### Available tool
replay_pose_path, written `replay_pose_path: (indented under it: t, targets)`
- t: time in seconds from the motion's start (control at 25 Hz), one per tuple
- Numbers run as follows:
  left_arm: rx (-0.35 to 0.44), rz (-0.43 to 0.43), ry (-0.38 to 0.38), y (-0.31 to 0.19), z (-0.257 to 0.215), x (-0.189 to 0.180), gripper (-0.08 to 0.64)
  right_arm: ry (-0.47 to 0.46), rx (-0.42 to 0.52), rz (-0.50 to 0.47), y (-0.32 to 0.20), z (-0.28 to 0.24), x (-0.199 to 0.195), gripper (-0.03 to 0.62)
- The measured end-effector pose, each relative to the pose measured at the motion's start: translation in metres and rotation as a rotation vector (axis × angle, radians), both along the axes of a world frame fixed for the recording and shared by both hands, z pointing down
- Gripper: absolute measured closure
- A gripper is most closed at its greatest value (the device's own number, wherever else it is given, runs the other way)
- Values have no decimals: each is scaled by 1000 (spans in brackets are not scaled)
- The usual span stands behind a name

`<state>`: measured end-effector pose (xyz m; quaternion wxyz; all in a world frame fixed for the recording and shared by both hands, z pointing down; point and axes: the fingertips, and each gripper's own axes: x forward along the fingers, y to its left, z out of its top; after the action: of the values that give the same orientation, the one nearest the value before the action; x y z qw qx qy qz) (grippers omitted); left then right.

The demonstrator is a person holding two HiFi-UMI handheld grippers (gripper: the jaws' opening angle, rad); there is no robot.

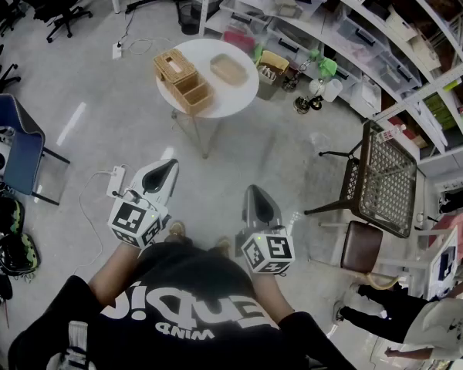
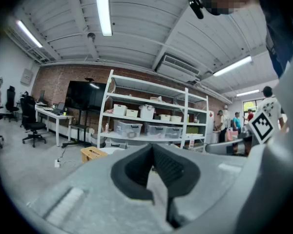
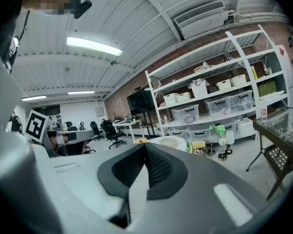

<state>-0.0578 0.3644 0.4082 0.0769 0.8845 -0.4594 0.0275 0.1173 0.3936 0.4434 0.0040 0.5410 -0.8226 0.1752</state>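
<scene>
In the head view my left gripper (image 1: 167,166) and my right gripper (image 1: 255,192) are held side by side in front of the person's chest, above the grey floor. Both point toward a round white table (image 1: 243,95) some way ahead. Each one's jaws are closed together with nothing between them. The left gripper view shows its shut jaws (image 2: 153,152) aimed at white shelving (image 2: 146,116). The right gripper view shows its shut jaws (image 3: 144,149) with the round table (image 3: 168,141) beyond. On the table sit a woven basket (image 1: 174,67), an open wooden box (image 1: 194,95) and a shallow tan tray (image 1: 228,69).
A blue chair (image 1: 19,149) and helmets (image 1: 6,233) are at the left. A power strip with a cable (image 1: 116,180) lies on the floor by the left gripper. A mesh-backed chair (image 1: 382,179) stands at the right. Shelves with bins (image 1: 347,29) run along the back, and another person (image 1: 417,322) is at lower right.
</scene>
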Motion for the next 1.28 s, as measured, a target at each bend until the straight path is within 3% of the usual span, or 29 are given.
replay_pose_path:
  t: [0.32, 0.8, 1.28]
  targets:
    - [-4, 31, 0, -11, 1, -8, 558, -35, 1, 52, -9, -2, -9, 594]
    - [3, 131, 17, -24, 9, -53, 558, -64, -2, 180, -9, -3, -49, 594]
    - [27, 127, 14, -93, 13, -58, 558, -68, 17, 176, -84, 7, -57, 594]
